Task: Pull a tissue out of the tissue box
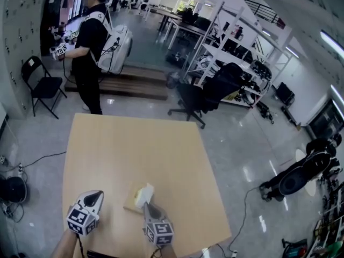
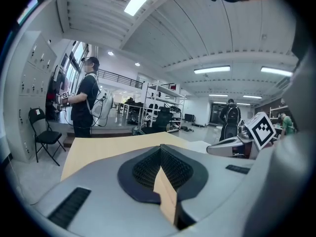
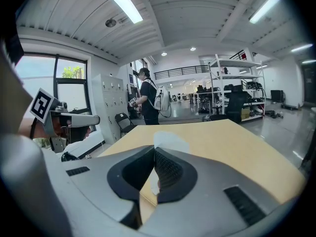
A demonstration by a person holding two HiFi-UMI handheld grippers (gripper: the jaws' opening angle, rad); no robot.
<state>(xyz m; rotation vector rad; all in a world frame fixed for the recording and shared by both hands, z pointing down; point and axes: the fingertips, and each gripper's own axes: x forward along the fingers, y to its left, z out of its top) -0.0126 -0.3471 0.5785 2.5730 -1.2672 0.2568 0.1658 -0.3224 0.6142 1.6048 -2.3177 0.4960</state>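
A flat tan tissue box [image 1: 130,199] lies on the wooden table [image 1: 140,144] near its front edge. A white tissue [image 1: 144,193] stands up out of the box. My right gripper [image 1: 146,205] is shut on this tissue. In the right gripper view the tissue [image 3: 170,143] pokes out above the closed right gripper [image 3: 154,150], and a strip of it shows lower down between the pads. My left gripper [image 1: 98,196] hovers just left of the box. Its tips meet in the left gripper view [image 2: 160,149] with nothing between them.
A person with a white backpack [image 1: 91,42] stands beyond the table's far edge, beside a black folding chair [image 1: 40,85]. A black office chair [image 1: 191,98] and metal shelves [image 1: 231,47] stand at the back right. Cables lie on the floor on both sides.
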